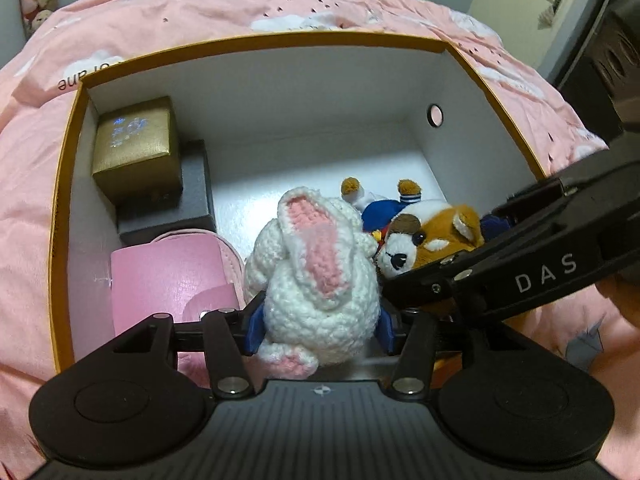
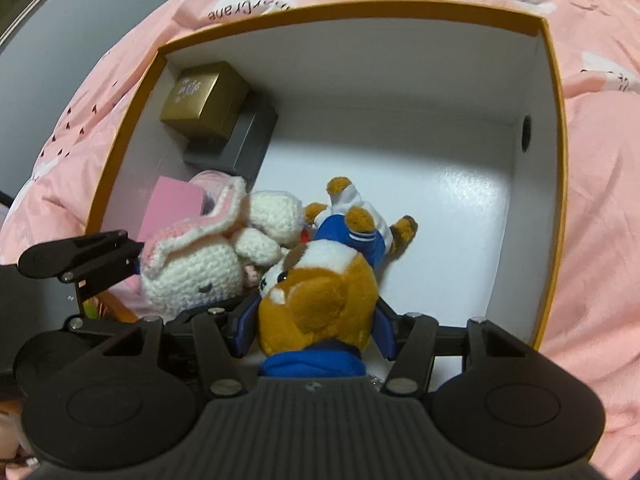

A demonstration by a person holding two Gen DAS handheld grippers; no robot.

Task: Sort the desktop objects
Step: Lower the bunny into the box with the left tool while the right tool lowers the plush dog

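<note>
**Two soft toys lowered into the orange-rimmed box**

A large open box (image 1: 280,40) with an orange rim and white inner walls sits on a pink bedcover (image 1: 200,4) printed with white clouds. A round hole (image 1: 435,115) pierces its right-hand wall.

In the far left corner of the box, a gold gift box (image 1: 136,148) stands on top of a dark grey flat box (image 1: 192,196). In front of these, against the left wall, lies a pink pouch (image 1: 168,276) with a snap flap.

The left gripper (image 1: 320,326) has a white crocheted bunny (image 1: 316,276) with pink-lined ears between its blue pads. The pads stand wide at the bunny's sides; whether they press on it or have just let go cannot be told. The bunny is low in the box, near the middle of the front, just beside the pink pouch.

The right gripper (image 2: 316,334) holds a brown and white plush animal (image 2: 320,296) in blue clothes, its pads closed on the head. The plush reaches down to the box floor, feet pointing toward the far wall, and its face touches the bunny. The right half of the box floor is bare white.
</note>
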